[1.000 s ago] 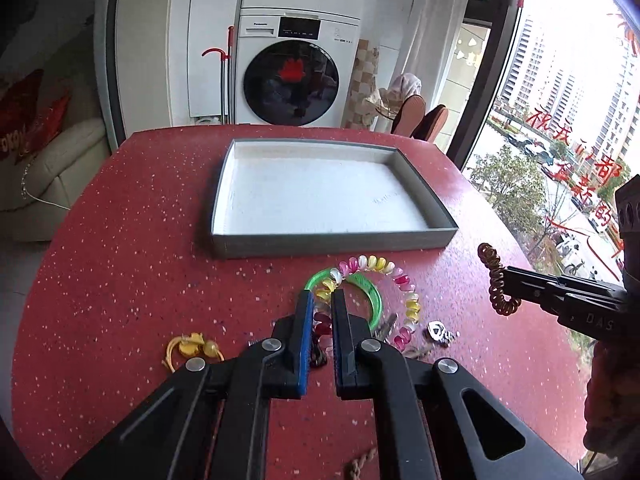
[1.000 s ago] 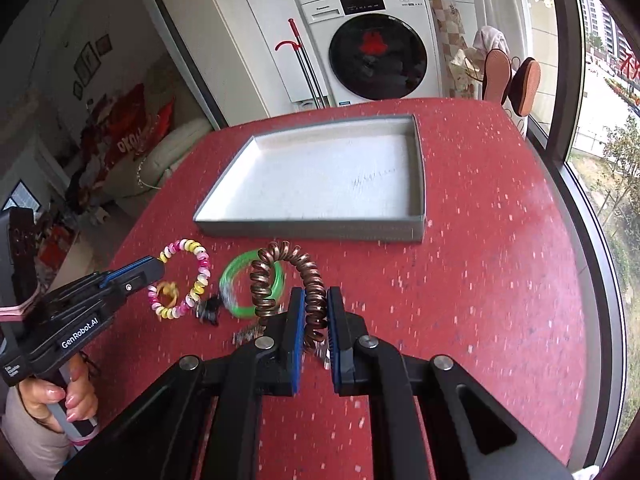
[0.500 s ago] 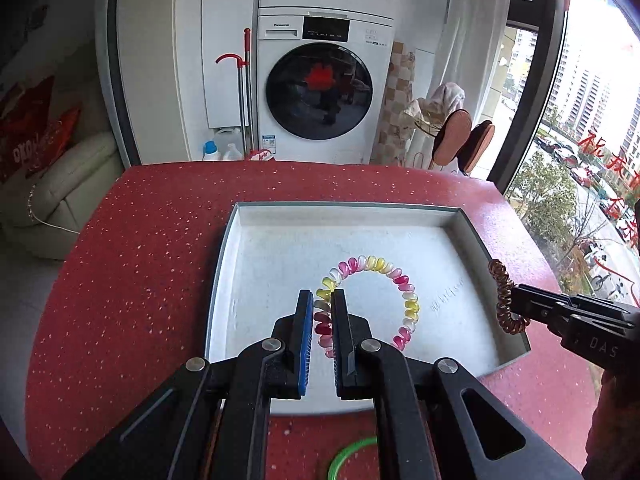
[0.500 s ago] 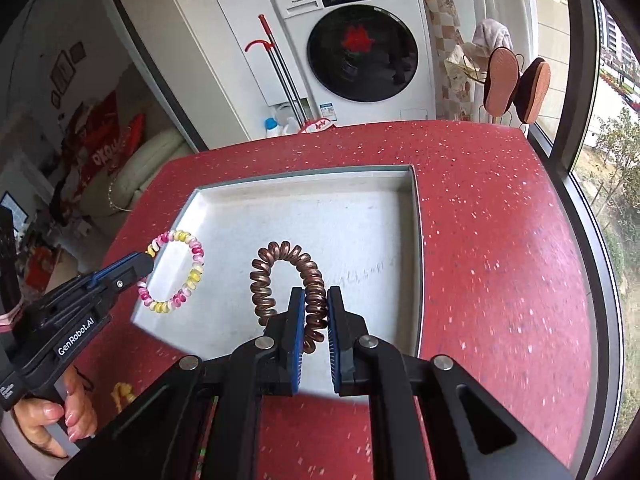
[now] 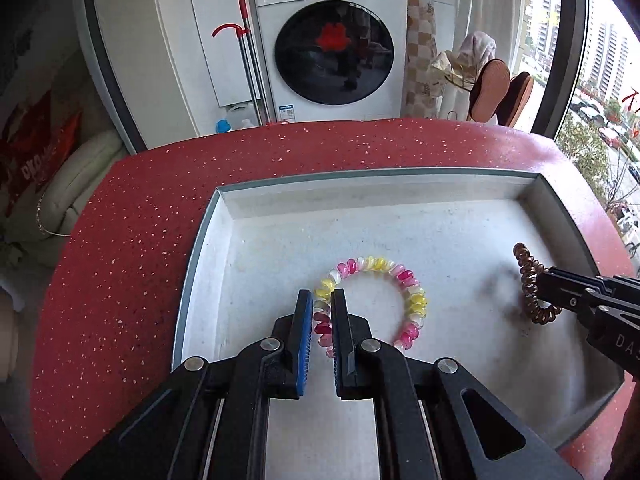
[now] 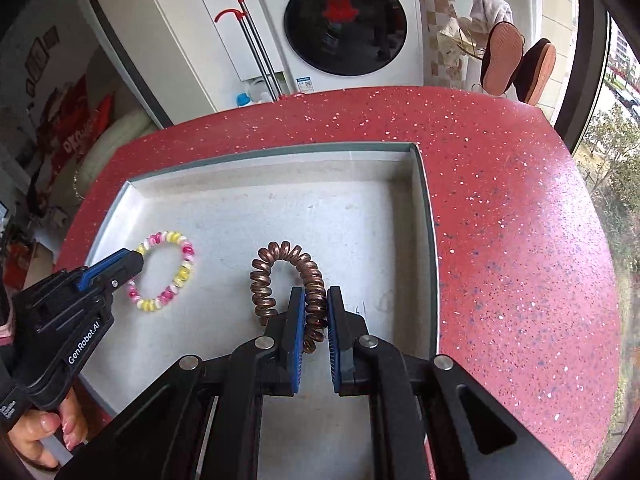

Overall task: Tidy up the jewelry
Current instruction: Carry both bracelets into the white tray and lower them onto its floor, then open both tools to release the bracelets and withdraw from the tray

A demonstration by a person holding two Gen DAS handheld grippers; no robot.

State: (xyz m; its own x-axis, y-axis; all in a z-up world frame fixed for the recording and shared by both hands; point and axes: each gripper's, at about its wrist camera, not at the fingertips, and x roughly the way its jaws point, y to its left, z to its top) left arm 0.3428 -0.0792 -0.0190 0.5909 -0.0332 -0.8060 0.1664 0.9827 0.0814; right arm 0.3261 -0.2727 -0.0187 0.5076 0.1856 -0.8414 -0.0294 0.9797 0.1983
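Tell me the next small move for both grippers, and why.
Probably lower slightly, then open both. The left gripper pinches the pink-and-yellow spiral bracelet and the right gripper pinches the brown spiral hair tie, both already over the grey tray, apart from each other.

Daylight from window (image 5: pixel 600 60) at right, bright, nearly blown out. Room at left dimmer. Tray floor (image 5: pixel 460 232) evenly lit; soft smudged shadow beside brown coil (image 5: pixel 534 292). Washer door (image 6: pixel 346 24) glossy with reflections. Strong fisheye bending, dark corners. Centre sharp; edges perhaps slightly soft.
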